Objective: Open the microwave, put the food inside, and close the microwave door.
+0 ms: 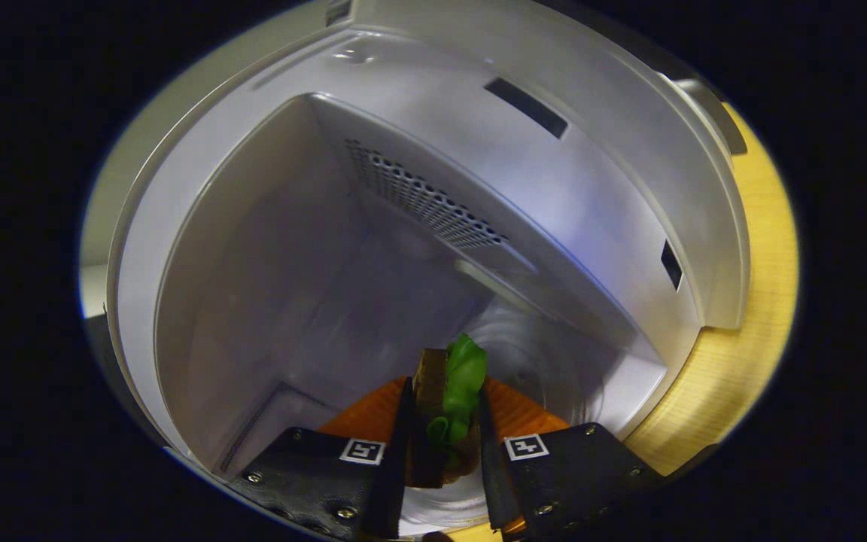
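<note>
I look into the open microwave (418, 113), whose white cavity spreads out ahead of me. My gripper (442, 410) is shut on the food (454, 391), a brown slab with a green leafy layer, standing on edge between both fingers. The food hangs just inside the cavity mouth, above the glass turntable (531, 361). A perforated vent panel (426, 199) runs along the cavity wall beyond the food. The microwave's door is out of sight.
The microwave stands on a pale wooden tabletop (757, 301), seen beside its front frame. Two dark latch slots (527, 108) sit in that frame. The cavity walls close in around the fingers on both sides.
</note>
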